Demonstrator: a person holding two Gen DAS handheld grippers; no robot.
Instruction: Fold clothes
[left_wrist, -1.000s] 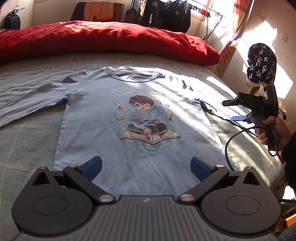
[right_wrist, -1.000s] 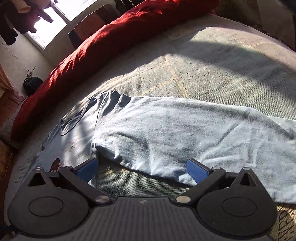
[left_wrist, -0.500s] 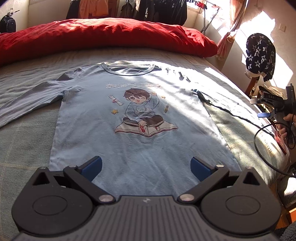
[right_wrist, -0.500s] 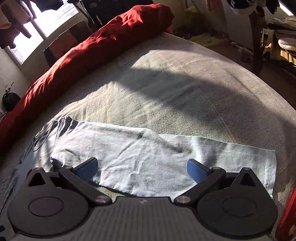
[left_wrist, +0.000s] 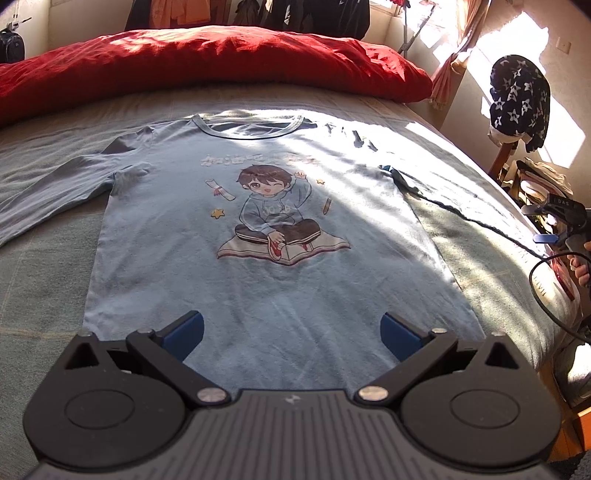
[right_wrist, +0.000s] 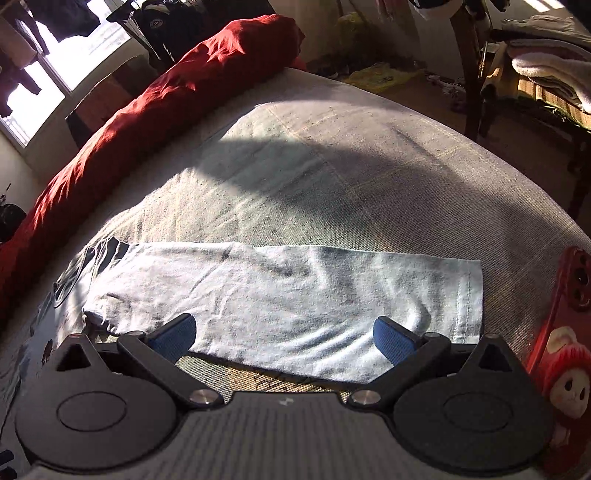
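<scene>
A light blue long-sleeved shirt (left_wrist: 266, 280) with a cartoon boy print lies flat, face up, on the bed, both sleeves spread out. My left gripper (left_wrist: 291, 334) is open and empty, just above the shirt's bottom hem. My right gripper (right_wrist: 284, 338) is open and empty, low over the shirt's right sleeve (right_wrist: 295, 295), near its cuff end. The right gripper also shows at the right edge of the left wrist view (left_wrist: 554, 225), held in a hand beside the bed.
A red duvet (left_wrist: 207, 59) lies across the head of the bed. A red phone case (right_wrist: 565, 354) lies by the sleeve cuff. A chair with star-print cloth (left_wrist: 517, 99) and piled clothes stands beside the bed (left_wrist: 48, 280). A black cable (left_wrist: 480, 225) crosses the right sleeve.
My left gripper has drawn back toward the hem. My right gripper has moved along the sleeve to its cuff end and out toward the bed's edge. Both stay open.
</scene>
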